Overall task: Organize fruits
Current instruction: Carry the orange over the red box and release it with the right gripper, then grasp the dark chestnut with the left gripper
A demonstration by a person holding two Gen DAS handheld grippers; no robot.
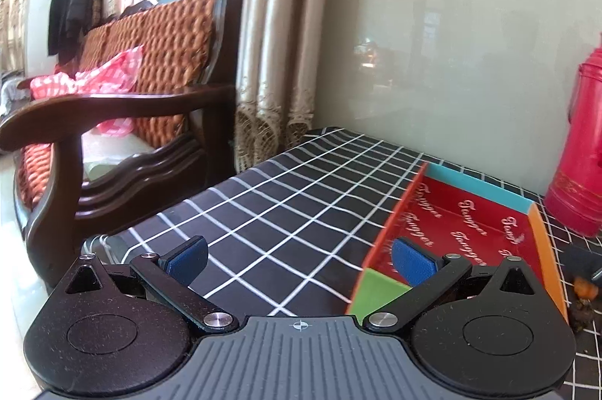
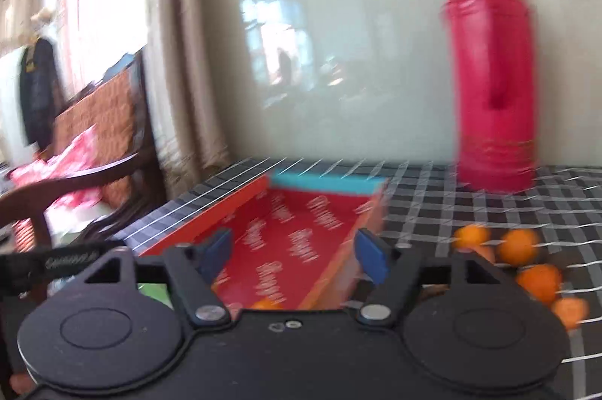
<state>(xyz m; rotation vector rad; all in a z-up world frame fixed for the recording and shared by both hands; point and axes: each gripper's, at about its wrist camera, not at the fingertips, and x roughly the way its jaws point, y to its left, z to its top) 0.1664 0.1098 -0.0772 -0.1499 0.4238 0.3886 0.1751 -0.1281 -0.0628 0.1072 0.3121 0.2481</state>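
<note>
A shallow red tray [image 1: 462,223] with coloured walls lies on the checked table; it also shows in the right wrist view [image 2: 297,234]. One orange fruit [image 2: 265,304] lies at its near end. Several small oranges [image 2: 521,245] lie on the cloth right of the tray; one [image 1: 585,287] shows at the left wrist view's right edge. My left gripper [image 1: 299,259] is open and empty, by the tray's near left corner. My right gripper [image 2: 293,249] is open and empty, above the tray's near end. The right wrist view is blurred.
A tall red thermos [image 2: 493,80] stands at the back right against the wall, also in the left wrist view [image 1: 579,151]. A wooden sofa [image 1: 124,121] with a pink cloth stands left of the table. Dark debris [image 1: 583,313] lies by the tray.
</note>
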